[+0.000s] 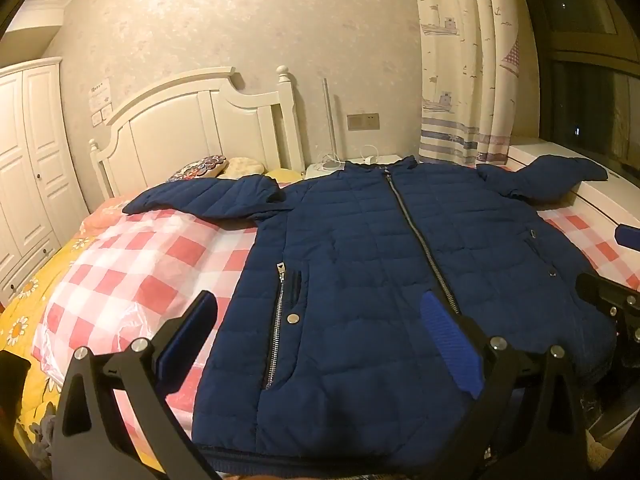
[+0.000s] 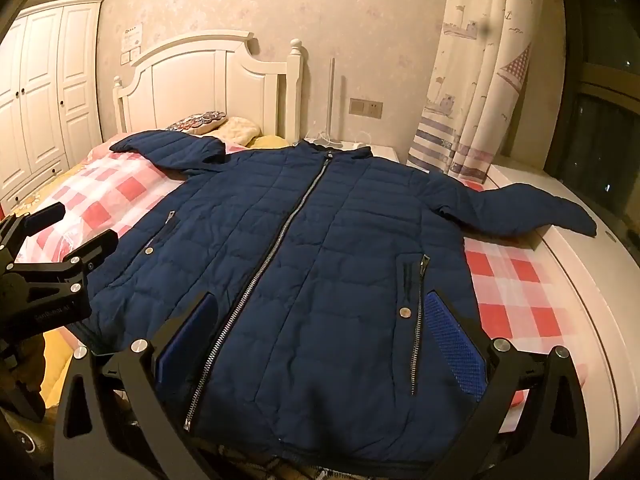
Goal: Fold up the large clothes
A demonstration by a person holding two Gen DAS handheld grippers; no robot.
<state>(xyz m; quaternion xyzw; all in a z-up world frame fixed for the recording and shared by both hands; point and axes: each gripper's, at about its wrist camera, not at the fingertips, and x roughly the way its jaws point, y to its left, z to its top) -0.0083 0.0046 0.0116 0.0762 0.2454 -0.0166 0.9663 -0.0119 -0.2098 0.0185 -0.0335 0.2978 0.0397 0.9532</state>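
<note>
Jacket [image 1: 360, 280] flat beyond open jaws

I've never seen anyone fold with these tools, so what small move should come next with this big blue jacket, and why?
Probably lower the left hand-held gripper toward the jacket hem. The jacket lies flat and zipped on the checked sheet, sleeves spread, and both the left and right hand-held gripper are open near the hem, holding nothing.
</note>
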